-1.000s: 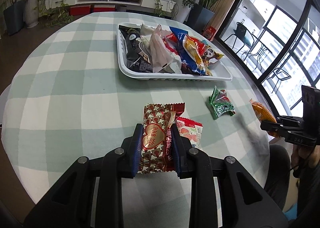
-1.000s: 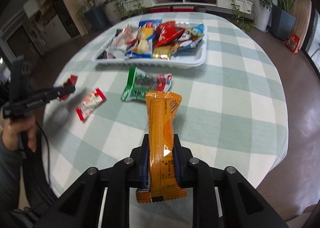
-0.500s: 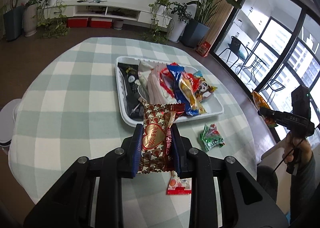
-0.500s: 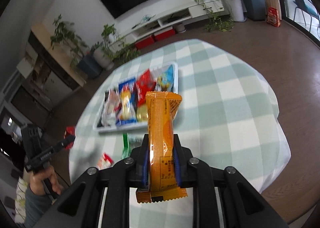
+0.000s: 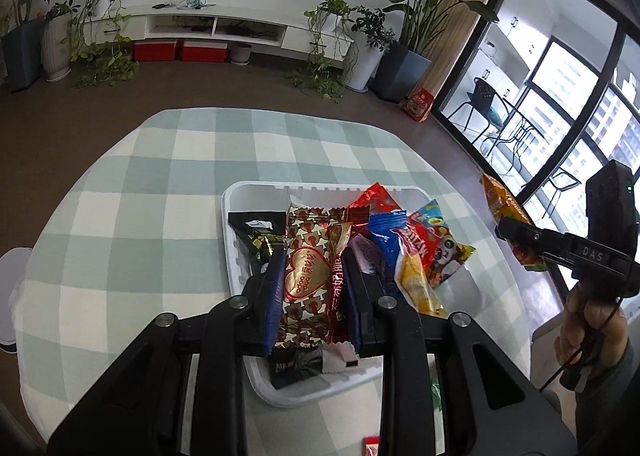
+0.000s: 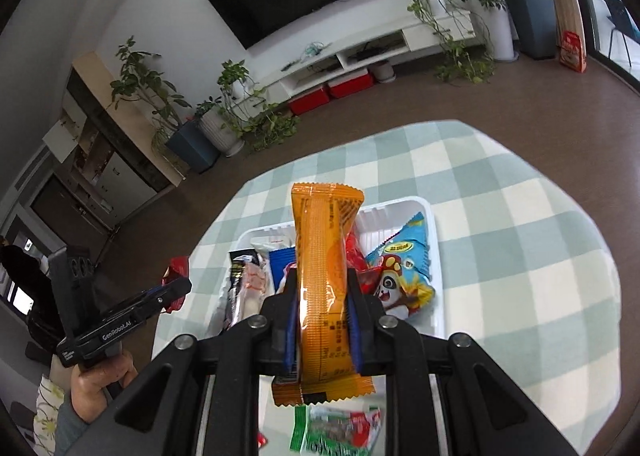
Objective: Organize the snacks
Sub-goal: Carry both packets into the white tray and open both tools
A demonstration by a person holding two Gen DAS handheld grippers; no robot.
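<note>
My left gripper (image 5: 313,268) is shut on a brown and gold heart-print snack packet (image 5: 310,276) and holds it above the white tray (image 5: 234,200) that is full of snack packets. My right gripper (image 6: 322,288) is shut on an orange snack bar (image 6: 323,276) and holds it high above the same tray (image 6: 424,208). The right gripper with the orange bar (image 5: 506,212) also shows at the right of the left wrist view. The left gripper (image 6: 176,290) shows at the left of the right wrist view.
The round table has a green and white checked cloth (image 5: 132,216). A green packet (image 6: 340,434) lies on the cloth below the right gripper. A small red packet (image 5: 370,448) lies near the front edge. Plants, a TV stand and windows stand around the room.
Both grippers have risen and moved over the tray with their packets still held. The table looks smaller and farther below than before.
</note>
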